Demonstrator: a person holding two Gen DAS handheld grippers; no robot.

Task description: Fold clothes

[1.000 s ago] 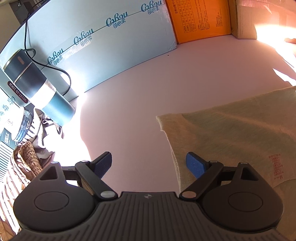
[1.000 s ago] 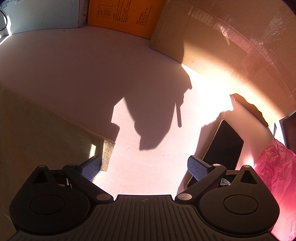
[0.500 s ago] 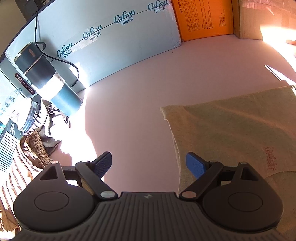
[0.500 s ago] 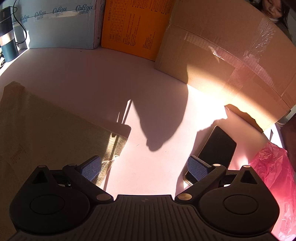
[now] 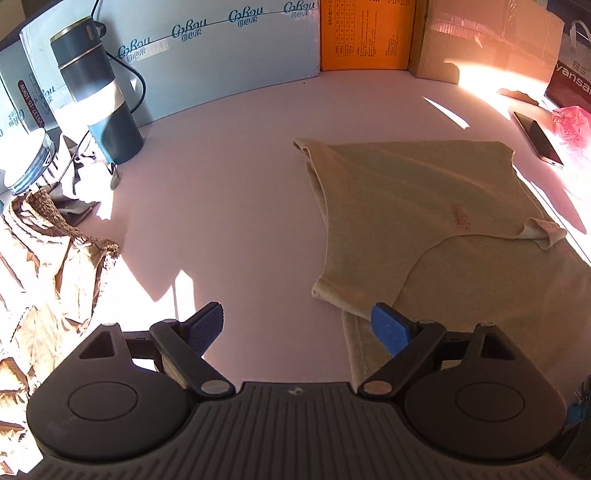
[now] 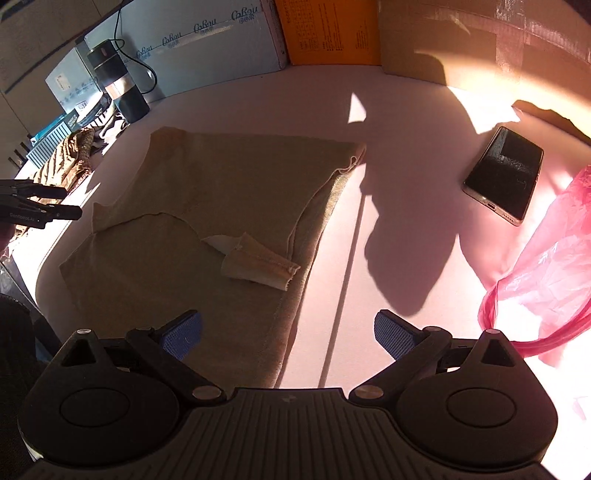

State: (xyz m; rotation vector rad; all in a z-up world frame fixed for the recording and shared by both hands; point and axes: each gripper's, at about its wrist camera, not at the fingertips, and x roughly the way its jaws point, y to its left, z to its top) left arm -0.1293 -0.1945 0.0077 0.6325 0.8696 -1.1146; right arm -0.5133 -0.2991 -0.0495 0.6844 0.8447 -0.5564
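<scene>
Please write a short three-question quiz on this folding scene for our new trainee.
1. True or false: the left gripper is shut on the beige garment.
2. What lies nearest the phone? A) the flask B) the pink plastic bag C) the brown jacket
3. Which box stands between the pale blue box and the cardboard box?

Key: 1 false, both grippers are open; 2 B; 3 the orange box.

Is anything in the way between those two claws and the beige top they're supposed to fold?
Nothing visible. The beige top lies flat right below the open left gripper and right gripper. The phone and pink bag sit off to the side.
</scene>
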